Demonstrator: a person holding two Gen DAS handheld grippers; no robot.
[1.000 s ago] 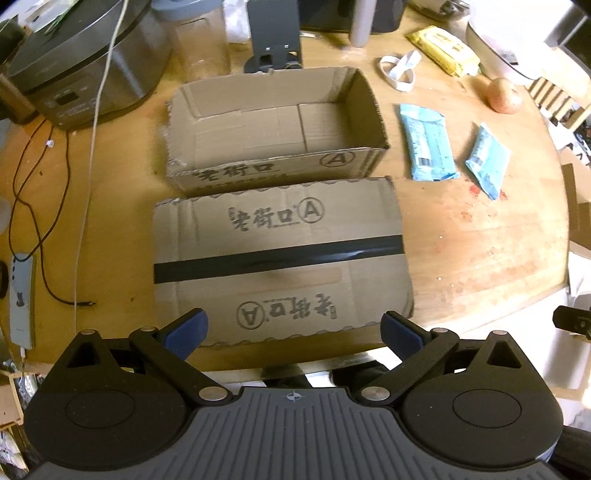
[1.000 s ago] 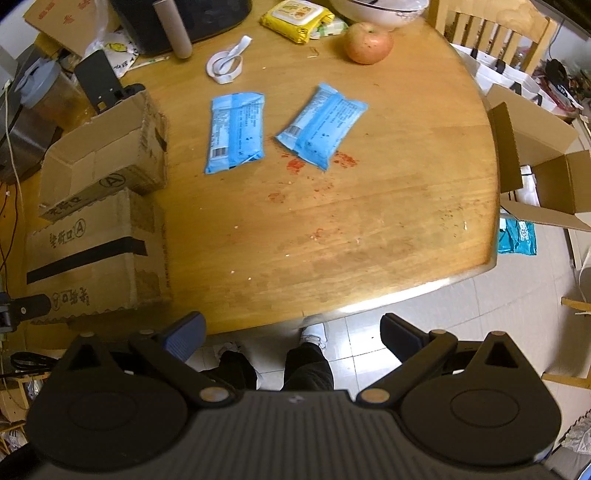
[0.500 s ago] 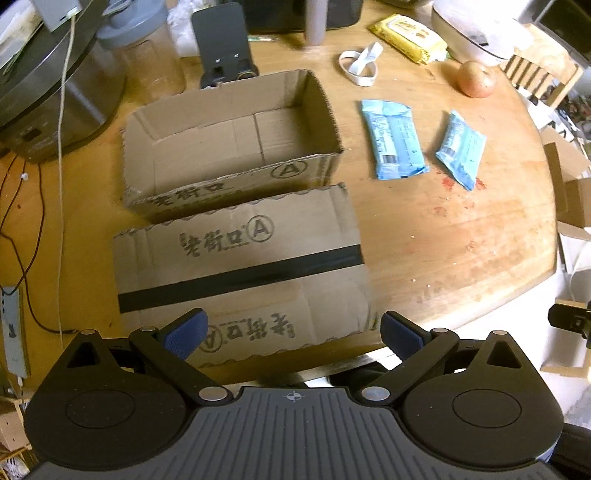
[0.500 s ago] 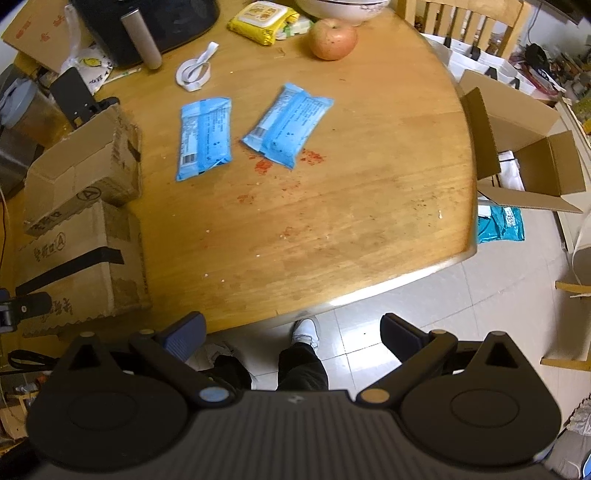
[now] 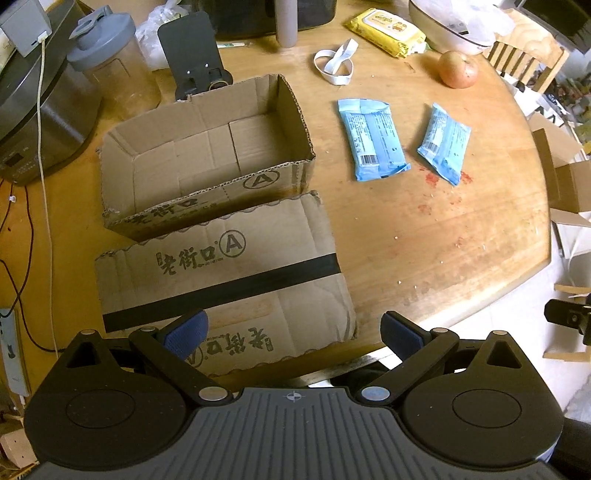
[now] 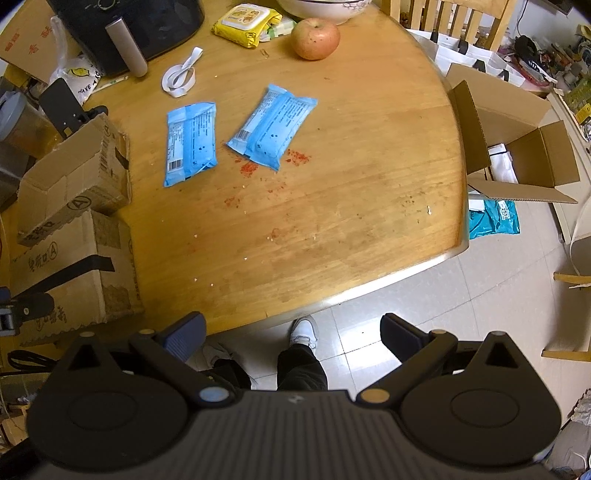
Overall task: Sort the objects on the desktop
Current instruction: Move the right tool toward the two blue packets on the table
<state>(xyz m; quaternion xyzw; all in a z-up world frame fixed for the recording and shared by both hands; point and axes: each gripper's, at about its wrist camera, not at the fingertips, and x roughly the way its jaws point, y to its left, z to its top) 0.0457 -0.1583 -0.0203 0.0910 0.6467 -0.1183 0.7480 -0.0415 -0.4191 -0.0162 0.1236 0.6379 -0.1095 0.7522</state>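
Two blue packets lie flat on the round wooden table: one nearer the boxes, the other to its right. An open cardboard box stands empty left of them, with a closed taped box in front of it. My left gripper hangs open above the closed box and the table's near edge. My right gripper is open over the floor, just off the table's edge, well short of the packets.
At the back stand an apple, a yellow wipes pack, a white strap, a black appliance, a lidded jar and a cooker. An open carton sits on the floor right; the person's feet are below.
Both views have shifted: the left gripper has swung right, bringing the packets and apple more into view. The right gripper has pulled back and right, off the table edge. Both stay open.
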